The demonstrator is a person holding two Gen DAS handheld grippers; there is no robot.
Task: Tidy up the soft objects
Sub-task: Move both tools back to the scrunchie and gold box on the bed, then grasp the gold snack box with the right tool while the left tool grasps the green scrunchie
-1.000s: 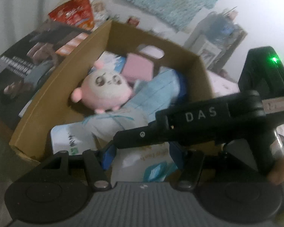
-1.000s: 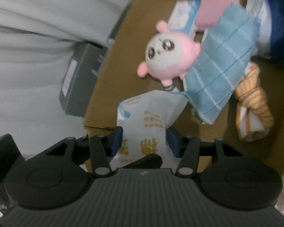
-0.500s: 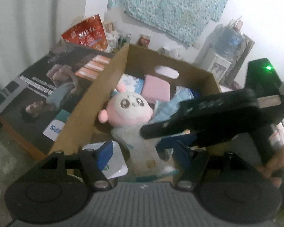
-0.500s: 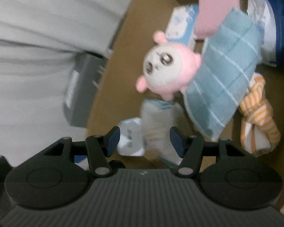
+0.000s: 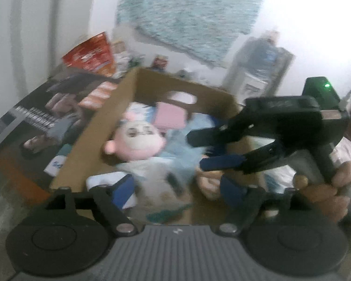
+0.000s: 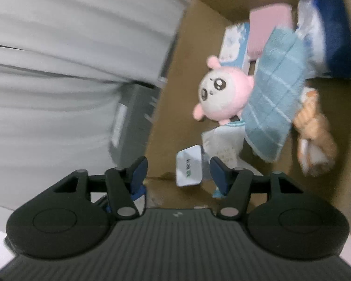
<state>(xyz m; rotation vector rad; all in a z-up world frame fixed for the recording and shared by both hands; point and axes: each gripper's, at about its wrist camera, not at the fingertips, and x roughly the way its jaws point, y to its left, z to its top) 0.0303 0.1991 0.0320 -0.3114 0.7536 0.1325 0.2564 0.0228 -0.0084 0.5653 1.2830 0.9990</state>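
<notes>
The tissue pack [image 6: 222, 147] left the right gripper [image 6: 177, 171] & now lies in the box [image 6: 166, 107] w/ the pink plush toy [image 6: 222, 96], so both grippers' jaws, incl. the left gripper [image 5: 177, 187], are wide apart, holding nothing.

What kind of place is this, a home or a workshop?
Probably a lived-in room at home: a patterned cloth hangs on the wall, a water dispenser stands in the corner, and a cardboard box holds a pink plush toy.

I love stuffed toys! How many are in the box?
1. The pink plush toy lies in the cardboard box, touching the blue checked cloth. More could be hidden under the cloth.
</notes>
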